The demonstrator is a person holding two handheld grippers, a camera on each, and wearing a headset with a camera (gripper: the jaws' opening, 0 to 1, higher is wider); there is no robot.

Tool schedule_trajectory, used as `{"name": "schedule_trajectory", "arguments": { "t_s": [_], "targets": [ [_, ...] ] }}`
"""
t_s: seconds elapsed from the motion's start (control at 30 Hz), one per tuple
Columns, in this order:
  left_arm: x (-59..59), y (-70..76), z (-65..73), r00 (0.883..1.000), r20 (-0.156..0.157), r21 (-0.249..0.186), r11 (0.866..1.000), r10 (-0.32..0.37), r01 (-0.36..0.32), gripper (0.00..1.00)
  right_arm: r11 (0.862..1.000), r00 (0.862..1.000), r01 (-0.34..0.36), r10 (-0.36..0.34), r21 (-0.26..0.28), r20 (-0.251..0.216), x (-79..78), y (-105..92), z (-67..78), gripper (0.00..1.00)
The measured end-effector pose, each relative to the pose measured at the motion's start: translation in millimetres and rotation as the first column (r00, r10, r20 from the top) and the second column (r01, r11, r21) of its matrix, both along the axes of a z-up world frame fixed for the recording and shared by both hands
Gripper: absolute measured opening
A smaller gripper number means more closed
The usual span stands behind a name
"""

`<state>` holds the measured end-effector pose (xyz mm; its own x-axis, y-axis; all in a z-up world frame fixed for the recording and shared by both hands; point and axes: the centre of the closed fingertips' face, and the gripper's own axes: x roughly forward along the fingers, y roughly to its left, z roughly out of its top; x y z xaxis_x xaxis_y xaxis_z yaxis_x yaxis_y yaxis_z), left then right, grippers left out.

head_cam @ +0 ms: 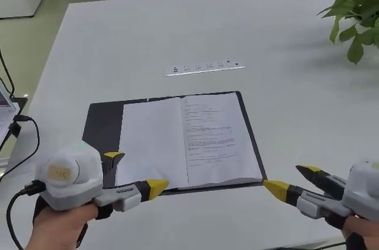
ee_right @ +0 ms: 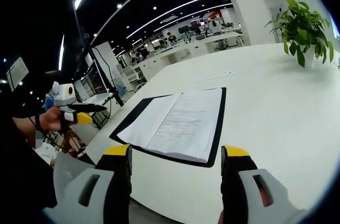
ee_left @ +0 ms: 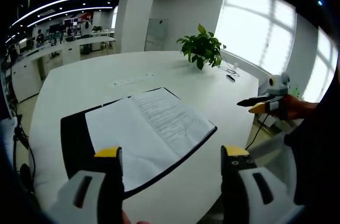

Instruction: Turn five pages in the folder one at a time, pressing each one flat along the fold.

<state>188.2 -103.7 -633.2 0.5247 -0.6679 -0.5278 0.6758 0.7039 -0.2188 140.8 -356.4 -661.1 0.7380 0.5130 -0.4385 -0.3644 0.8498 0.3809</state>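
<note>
Folder (head_cam: 195, 143) open flat, ahead of left gripper (head_cam: 135, 172), right gripper (head_cam: 291, 179) — jaws parted.

Three views trained on one open folder (head_cam: 177, 140)
It is viewed steeply from above by the head camera, and low from either near corner by the gripper cameras (the plant (ee_right: 300, 19) is shared too).

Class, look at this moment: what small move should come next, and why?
Probably move the right gripper to the near right corner of the printed page and pinch it. The folder lies open and flat, and that gripper hovers open beside that corner, holding nothing.
</note>
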Motion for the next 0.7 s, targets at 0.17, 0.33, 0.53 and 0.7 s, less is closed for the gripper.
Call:
{"name": "schedule_trajectory", "arguments": {
  "t_s": [0.17,0.33,0.53,0.7],
  "targets": [
    [6.0,-10.1,5.7,1.0,0.009,0.005,1.0,-0.028,0.028,0.75,1.0,1.0,0.004,-0.004,0.005,-0.006,-2.5,-3.3,-2.6,0.67],
    [14.7,-26.8,9.5,0.997,0.021,0.019,0.997,-0.072,0.072,0.75,1.0,1.0,0.011,-0.011,0.006,-0.015,-5.9,-9.6,-5.7,0.67],
    [26.1,-50.7,9.8,0.992,0.028,0.024,0.992,-0.122,0.121,0.74,1.0,0.999,0.025,-0.025,0.006,-0.02,-8.8,-18.2,-7.4,0.67],
    [35.3,-75.9,3.8,0.986,0.02,0.031,0.986,-0.167,0.167,0.73,0.999,0.999,0.037,-0.036,0.011,-0.029,-11.9,-24.6,-9.9,0.67]
  ]
}}
